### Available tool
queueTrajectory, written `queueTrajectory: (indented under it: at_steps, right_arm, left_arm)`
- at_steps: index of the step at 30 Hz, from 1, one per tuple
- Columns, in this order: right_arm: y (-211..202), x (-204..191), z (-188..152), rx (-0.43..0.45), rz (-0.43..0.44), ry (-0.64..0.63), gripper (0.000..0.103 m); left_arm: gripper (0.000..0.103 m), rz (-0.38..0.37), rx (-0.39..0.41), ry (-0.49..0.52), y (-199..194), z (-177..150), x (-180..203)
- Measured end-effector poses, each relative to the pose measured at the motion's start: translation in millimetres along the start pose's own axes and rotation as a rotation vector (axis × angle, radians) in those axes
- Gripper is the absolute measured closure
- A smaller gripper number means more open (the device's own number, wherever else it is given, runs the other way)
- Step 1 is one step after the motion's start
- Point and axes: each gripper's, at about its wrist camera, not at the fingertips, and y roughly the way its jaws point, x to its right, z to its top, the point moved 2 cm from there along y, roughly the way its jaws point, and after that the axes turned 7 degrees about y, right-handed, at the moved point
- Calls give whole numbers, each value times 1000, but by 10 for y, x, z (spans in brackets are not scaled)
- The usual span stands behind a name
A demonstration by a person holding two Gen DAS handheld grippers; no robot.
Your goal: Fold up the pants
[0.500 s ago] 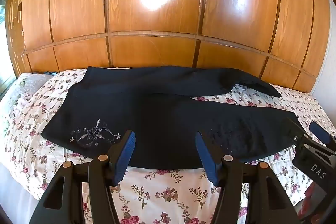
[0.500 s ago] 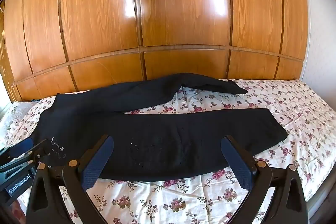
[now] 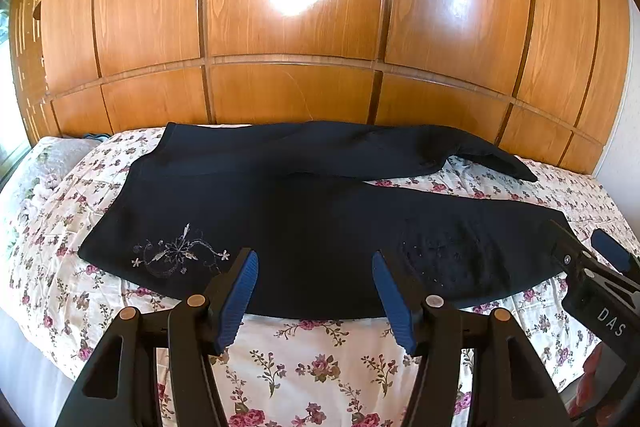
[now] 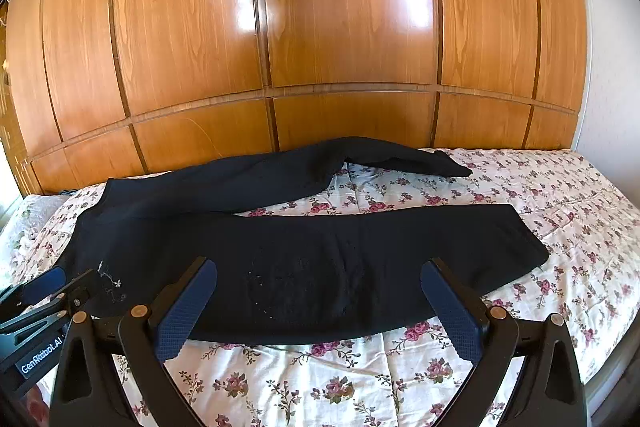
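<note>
Black pants lie spread flat on a floral bedspread, waist to the left and both legs running right. The far leg bends near its hem. A pale flower embroidery marks the hip nearest me. My left gripper hovers open over the near edge of the pants' thigh, nothing between its blue pads. In the right wrist view the pants fill the middle, and my right gripper stands wide open above the near leg, empty. Each gripper shows in the other's view: the right gripper at the right, the left gripper at the left.
The bed carries a white sheet with pink roses. A glossy wooden wardrobe wall rises right behind it. A pale pillow lies at the left end. Bare sheet stretches beyond the leg hems on the right.
</note>
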Motion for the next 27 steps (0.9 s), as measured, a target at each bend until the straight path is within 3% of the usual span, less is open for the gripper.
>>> queueTrajectory:
  at_steps: [27]
  right_arm:
    - [100,45,-29,-23,-11,-3,0]
  left_arm:
    - [42,13,-39,-26,192,-88,-127]
